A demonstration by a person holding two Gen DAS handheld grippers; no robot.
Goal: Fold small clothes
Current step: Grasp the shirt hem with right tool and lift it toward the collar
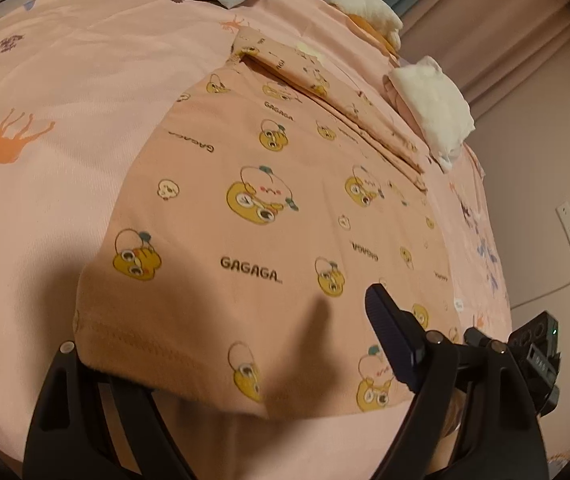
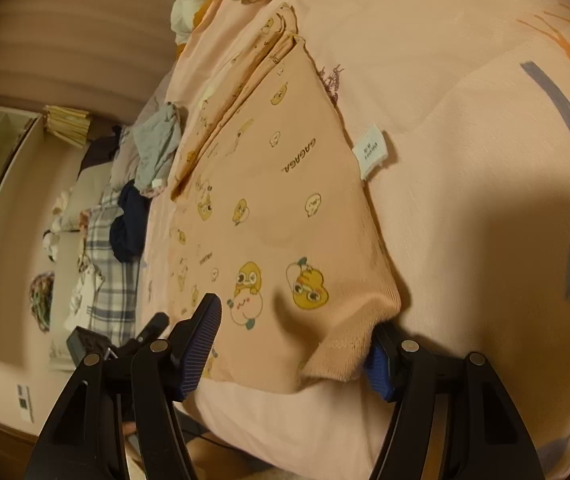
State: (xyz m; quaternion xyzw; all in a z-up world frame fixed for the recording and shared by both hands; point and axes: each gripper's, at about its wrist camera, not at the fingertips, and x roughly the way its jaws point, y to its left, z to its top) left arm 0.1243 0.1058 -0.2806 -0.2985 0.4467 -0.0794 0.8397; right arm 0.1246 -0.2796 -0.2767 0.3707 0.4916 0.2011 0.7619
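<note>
- My left gripper (image 1: 229,344): jaws apart, straddling the shirt (image 1: 269,208) hem at 6 o'clock.
- My right gripper (image 2: 297,344): jaws apart around the hem corner; grip unclear.
- Shirt: flat on the bed (image 1: 65,100).

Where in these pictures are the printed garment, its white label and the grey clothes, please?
printed garment (image 1: 285,216), left wrist view, middle of its front panel.
white label (image 2: 372,153), right wrist view, centre of the tag at the garment's edge.
grey clothes (image 2: 156,148), right wrist view, middle of the crumpled pile.

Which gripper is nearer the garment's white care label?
Right. The right gripper straddles the hem corner on the white care label's edge; the left gripper works the opposite corner.
</note>
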